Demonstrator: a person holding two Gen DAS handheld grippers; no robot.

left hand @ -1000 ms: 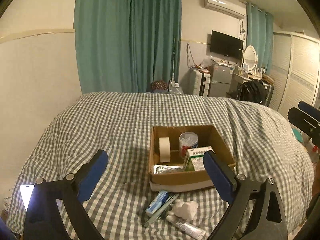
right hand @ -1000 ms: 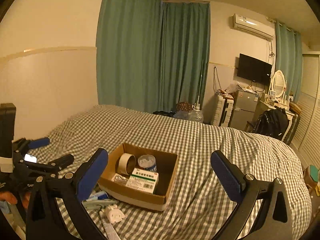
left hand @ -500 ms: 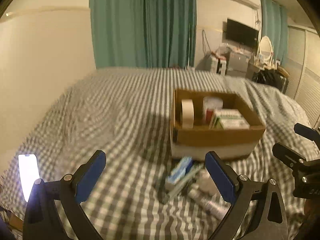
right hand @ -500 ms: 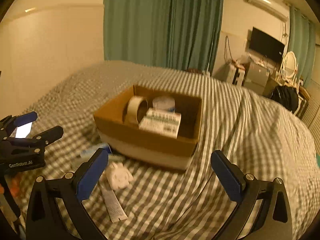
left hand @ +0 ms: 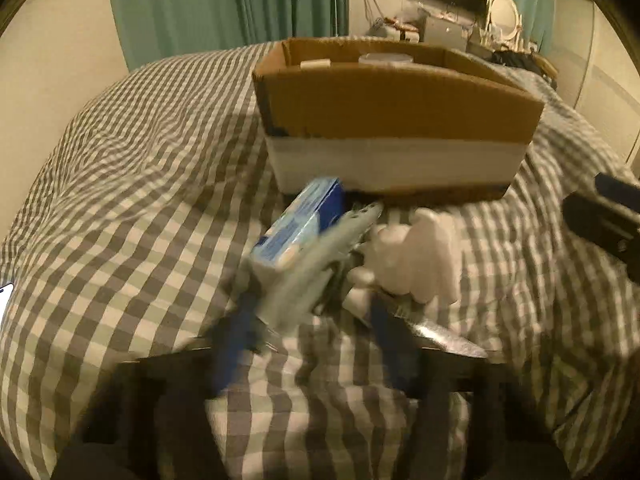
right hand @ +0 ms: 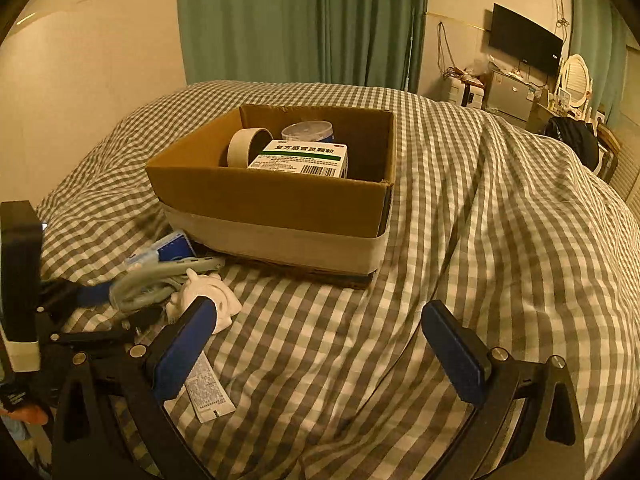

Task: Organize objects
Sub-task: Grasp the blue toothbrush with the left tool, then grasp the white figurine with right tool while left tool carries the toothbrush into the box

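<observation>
Checked bedspread (right hand: 480, 220) covers the whole bed, teal curtains (right hand: 300, 20) at the far wall. Cardboard box (right hand: 272, 196) sits mid-bed. Right gripper (right hand: 320, 354) is spread wide over bare cloth; left gripper (left hand: 312, 344) is too blurry, can't tell.

The left wrist view sits low and close, facing the cardboard box (left hand: 396, 116) at 12 o'clock. The right wrist view looks from higher, farther back; both share the box (right hand: 276, 200) and checkered bed (right hand: 500, 220).

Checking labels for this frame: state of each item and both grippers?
cardboard box: open-topped, on the bed
tape roll: in box, on edge
medicine box: in box
white tub: in box, lidded
grey tool: between left gripper fingers
tube: flat on bed
right gripper: open, empty
</observation>
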